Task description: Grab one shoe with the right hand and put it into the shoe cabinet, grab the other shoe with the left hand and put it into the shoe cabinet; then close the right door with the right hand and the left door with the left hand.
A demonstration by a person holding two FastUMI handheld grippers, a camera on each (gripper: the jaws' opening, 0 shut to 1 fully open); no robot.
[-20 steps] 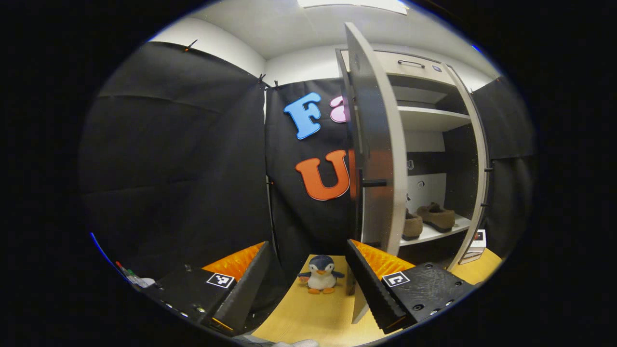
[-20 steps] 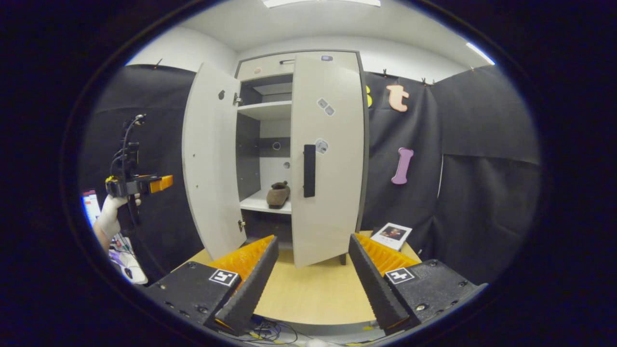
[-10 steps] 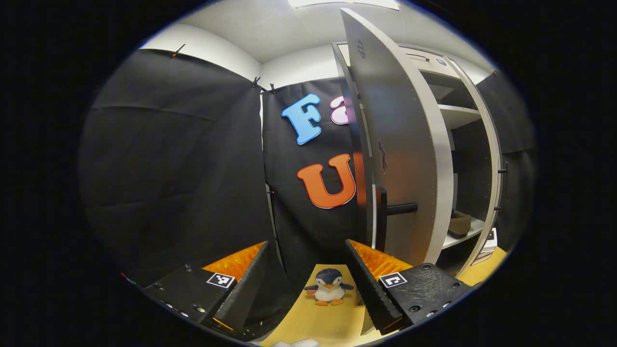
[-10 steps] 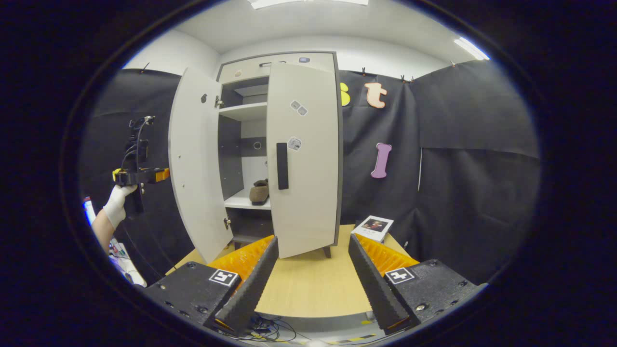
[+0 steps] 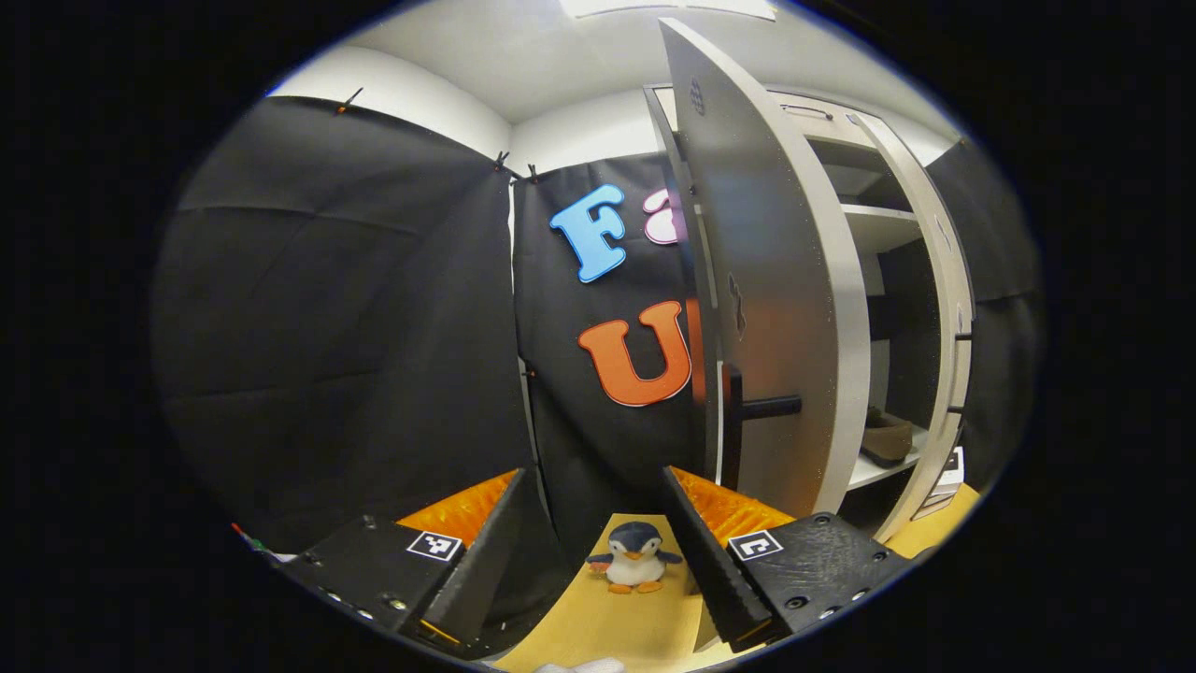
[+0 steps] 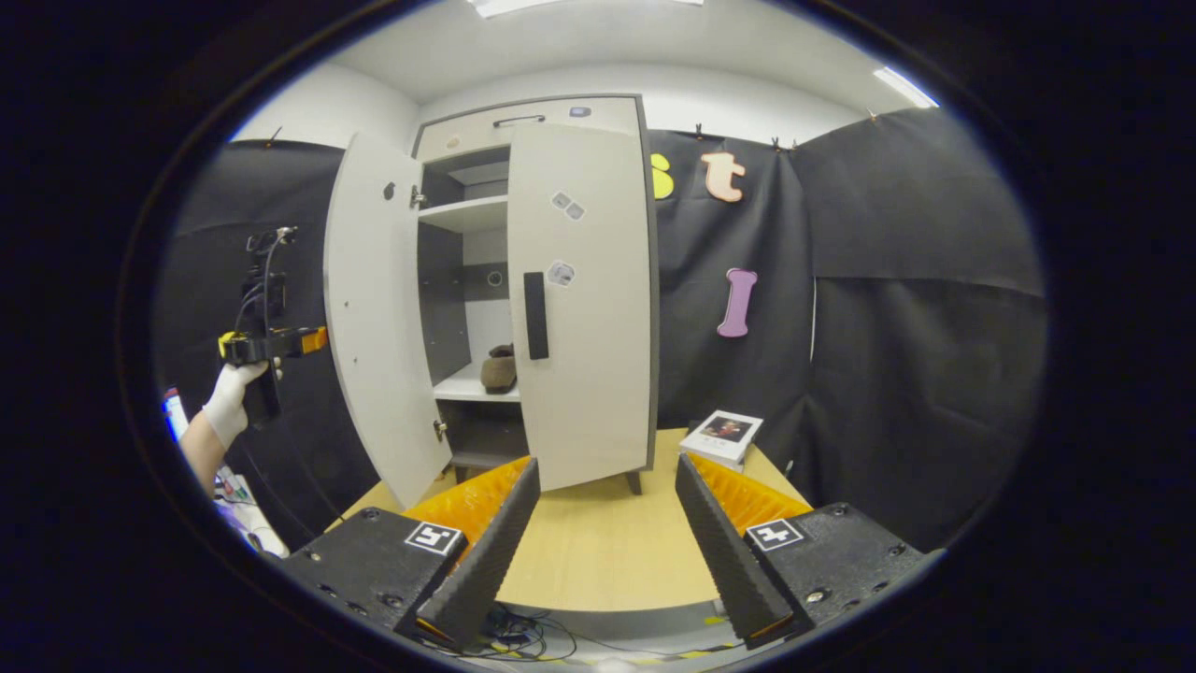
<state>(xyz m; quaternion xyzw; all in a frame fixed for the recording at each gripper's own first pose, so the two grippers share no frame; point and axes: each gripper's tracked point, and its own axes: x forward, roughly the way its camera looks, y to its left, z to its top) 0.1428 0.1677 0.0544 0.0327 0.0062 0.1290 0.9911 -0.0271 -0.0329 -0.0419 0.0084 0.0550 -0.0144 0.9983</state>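
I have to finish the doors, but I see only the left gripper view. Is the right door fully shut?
Observer: Yes. In the right gripper view the right door looks flush with the cabinet.
Operator: Where is my left gripper relative to the left door?
Observer: The left gripper, held by a gloved hand, is at the outer side of the wide-open left door. I cannot tell if they touch.

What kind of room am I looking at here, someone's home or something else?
Probably a staged recording booth, not a home. Black cloth hangs as walls, a pale shoe cabinet stands on a wooden table rather than a floor, and a gloved hand holds the left gripper beside it.
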